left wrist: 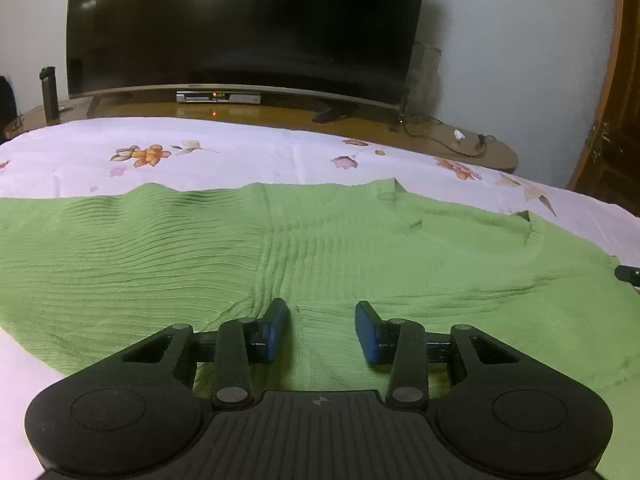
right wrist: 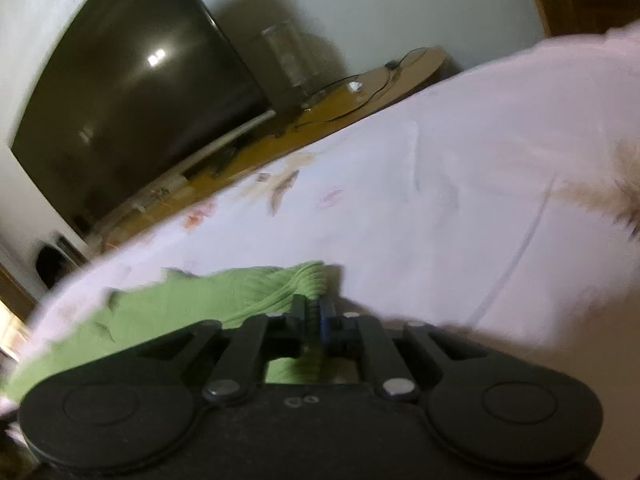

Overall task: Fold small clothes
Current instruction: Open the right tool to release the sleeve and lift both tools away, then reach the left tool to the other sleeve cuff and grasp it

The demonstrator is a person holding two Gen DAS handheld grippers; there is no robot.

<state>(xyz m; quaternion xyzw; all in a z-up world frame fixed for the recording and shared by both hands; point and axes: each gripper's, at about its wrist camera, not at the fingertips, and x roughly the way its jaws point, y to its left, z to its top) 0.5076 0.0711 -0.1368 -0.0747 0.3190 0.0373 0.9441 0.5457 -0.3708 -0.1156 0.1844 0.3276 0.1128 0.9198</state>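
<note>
The right gripper (right wrist: 314, 316) is pinching the soft green top (left wrist: 320, 256) at its edge (limp knit); left gripper (left wrist: 322, 330) fingers are hovering open above it

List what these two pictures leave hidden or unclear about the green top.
- Green top, left wrist view: ends cut off by the picture's side edges; near hem hidden under the left hand-held gripper.
- Right wrist view: blurred; the right hand-held gripper covers the pinched cloth.

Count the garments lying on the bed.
1: a green ribbed top spread across the flowered bedsheet, beneath both grippers. Others may lie beyond the views.
</note>
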